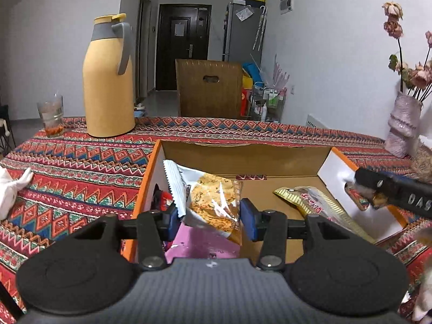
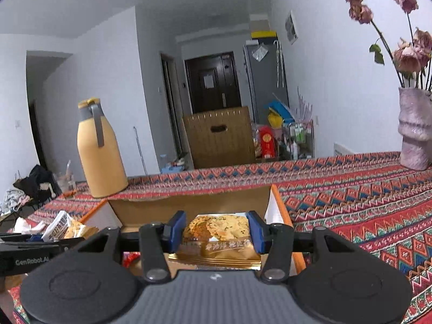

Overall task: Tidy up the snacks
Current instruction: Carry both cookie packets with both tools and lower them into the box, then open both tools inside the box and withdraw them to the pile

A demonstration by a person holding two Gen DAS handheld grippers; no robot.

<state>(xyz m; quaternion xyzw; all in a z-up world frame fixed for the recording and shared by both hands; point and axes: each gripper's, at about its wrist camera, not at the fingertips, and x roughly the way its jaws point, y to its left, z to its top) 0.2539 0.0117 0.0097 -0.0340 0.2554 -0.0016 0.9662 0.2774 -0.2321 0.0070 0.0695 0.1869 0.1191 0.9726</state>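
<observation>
Two cracker packets here, one in each gripper. The left gripper (image 1: 213, 217) is clamped on a white-edged cracker packet (image 1: 208, 202), blue pads pressing both sides, and it hangs over the open cardboard box (image 1: 243, 159) with the orange rim. Under it in the box there's a pink packet (image 1: 199, 245) and something red (image 1: 164, 197) tucked in the left corner, can't tell what. The right gripper (image 2: 216, 232) is gripping a gold cracker packet (image 2: 218, 240) the same way, held over the right side of the same box; from the left wrist view that packet (image 1: 310, 199) sticks out into the box. The box sits on a table with a red patterned cloth (image 1: 81, 162). Further back on it: a yellow thermos jug (image 1: 108, 81), a glass (image 1: 51, 116) beside it, and a pink vase (image 2: 414, 132) of dried roses off to the right
</observation>
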